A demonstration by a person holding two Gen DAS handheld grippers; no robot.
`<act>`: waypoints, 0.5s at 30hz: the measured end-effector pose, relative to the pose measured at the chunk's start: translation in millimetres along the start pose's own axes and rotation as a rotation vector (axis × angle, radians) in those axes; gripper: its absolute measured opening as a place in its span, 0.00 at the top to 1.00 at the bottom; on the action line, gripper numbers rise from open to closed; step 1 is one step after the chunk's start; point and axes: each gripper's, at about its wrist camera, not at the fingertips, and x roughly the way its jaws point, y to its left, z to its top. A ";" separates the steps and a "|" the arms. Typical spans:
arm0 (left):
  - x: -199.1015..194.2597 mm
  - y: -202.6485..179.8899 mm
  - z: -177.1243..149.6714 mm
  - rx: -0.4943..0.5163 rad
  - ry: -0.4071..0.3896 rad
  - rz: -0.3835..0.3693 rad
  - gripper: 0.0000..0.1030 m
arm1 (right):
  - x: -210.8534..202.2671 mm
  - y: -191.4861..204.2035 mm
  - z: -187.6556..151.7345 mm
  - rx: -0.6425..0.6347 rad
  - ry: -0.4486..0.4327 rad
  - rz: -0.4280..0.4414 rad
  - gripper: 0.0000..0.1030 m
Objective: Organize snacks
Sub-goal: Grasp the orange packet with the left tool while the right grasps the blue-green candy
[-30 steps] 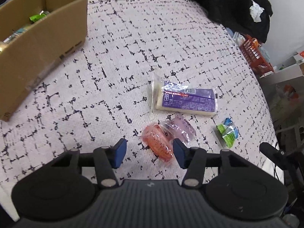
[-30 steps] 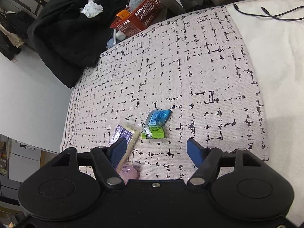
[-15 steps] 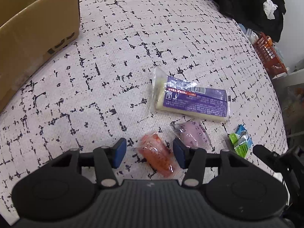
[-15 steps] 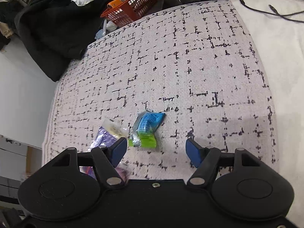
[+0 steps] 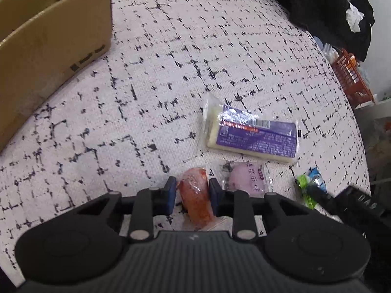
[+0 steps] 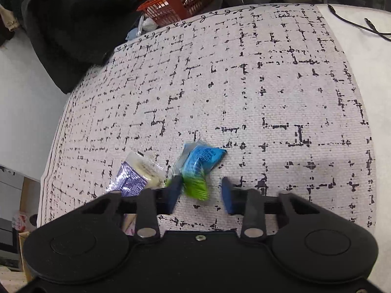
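Orange snack packet (image 5: 195,195), lengthwise between left gripper (image 5: 192,193) pads

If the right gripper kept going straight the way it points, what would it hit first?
Most likely the blue-and-green snack packet, which already lies between the closing jaws of the right gripper, with the patterned cloth directly beneath it. Depth is hard to judge.

My left wrist camera looks steeply down along my left claw (image 5: 191,194), close over the patterned cloth (image 5: 171,73), facing the cardboard box (image 5: 48,44). My right wrist camera sits as near, above my right claw (image 6: 200,195). Both share the purple packet (image 5: 254,136) (image 6: 133,178) and the orange basket (image 5: 352,78) (image 6: 180,0).
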 end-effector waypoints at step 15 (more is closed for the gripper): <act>-54.2 16.8 12.9 -0.013 -0.106 -0.022 0.77 | -38.5 9.4 -2.0 -0.019 -0.050 0.186 0.96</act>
